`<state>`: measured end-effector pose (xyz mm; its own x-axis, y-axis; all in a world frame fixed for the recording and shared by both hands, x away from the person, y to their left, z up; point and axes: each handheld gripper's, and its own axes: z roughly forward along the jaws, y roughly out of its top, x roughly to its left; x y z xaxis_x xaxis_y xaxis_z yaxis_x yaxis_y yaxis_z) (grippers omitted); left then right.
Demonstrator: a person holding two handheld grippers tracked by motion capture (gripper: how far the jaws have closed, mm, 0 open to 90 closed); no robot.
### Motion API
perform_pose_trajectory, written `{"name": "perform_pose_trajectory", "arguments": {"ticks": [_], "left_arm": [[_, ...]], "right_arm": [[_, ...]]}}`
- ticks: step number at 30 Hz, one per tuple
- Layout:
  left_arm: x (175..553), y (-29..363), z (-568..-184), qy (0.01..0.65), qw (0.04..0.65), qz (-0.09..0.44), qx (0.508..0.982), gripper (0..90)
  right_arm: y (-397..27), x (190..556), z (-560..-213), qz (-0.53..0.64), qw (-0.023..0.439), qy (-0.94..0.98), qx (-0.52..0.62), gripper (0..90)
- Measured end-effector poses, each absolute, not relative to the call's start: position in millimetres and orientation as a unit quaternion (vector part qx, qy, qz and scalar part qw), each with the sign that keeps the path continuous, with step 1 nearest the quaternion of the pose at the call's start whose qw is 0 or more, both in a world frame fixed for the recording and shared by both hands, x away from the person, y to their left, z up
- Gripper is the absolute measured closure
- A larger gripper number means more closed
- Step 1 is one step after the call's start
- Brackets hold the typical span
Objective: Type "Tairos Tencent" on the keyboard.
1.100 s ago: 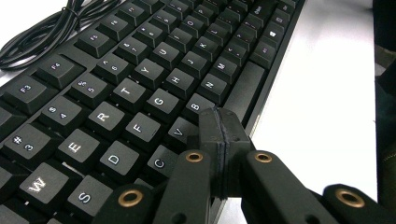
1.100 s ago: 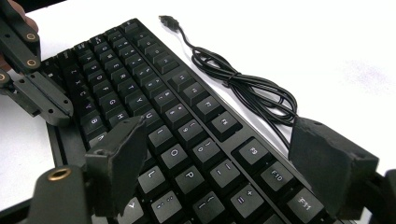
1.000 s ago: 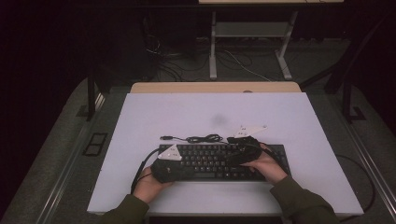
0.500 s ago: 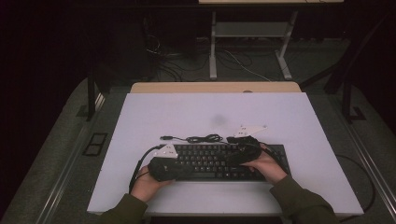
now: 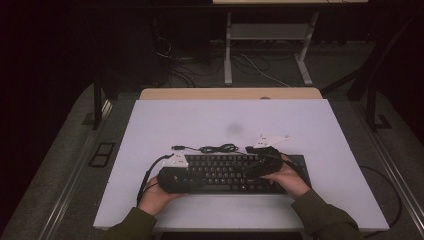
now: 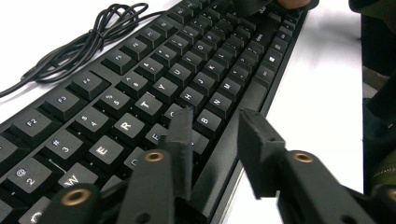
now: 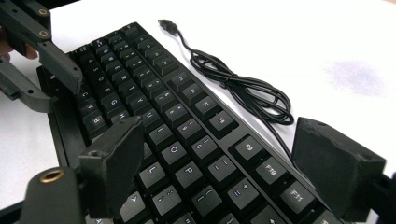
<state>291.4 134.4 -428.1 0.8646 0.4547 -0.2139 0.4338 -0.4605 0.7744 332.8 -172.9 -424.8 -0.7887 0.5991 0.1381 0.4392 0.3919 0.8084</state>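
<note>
While the left gripper, jaws just parting, lets go of the black keyboard lying at the table's near edge, the right gripper straddles its far end unclenched, probably next withdrawing.

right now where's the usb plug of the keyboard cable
In the high view the usb plug lies on the white table just beyond the keyboard's far left corner, left of the coiled cable; it also shows in the right gripper view.

A white table bears a black keyboard and its coiled cable.
</note>
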Motion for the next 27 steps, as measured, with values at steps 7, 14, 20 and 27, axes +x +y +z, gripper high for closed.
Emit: {"name": "perform_pose_trajectory", "arguments": {"ticks": [7, 14, 20, 27], "left_arm": [[293, 136, -428, 0.265, 0.455, 0.014, 0.850, 51.0], [294, 137, -428, 0.266, 0.455, 0.021, 0.850, 40.4], [296, 138, -429, 0.273, 0.459, 0.029, 0.845, 34.3], [297, 139, -428, 0.279, 0.461, 0.040, 0.841, 28.8]], "right_arm": [[-177, 333, -421, 0.467, 0.098, 0.814, 0.330, 14.6], [-180, 332, -419, 0.459, 0.079, 0.819, 0.335, 14.6], [-185, 329, -415, 0.459, 0.071, 0.822, 0.330, 14.6], [-198, 324, -414, 0.459, 0.062, 0.828, 0.315, 15.0]]}}
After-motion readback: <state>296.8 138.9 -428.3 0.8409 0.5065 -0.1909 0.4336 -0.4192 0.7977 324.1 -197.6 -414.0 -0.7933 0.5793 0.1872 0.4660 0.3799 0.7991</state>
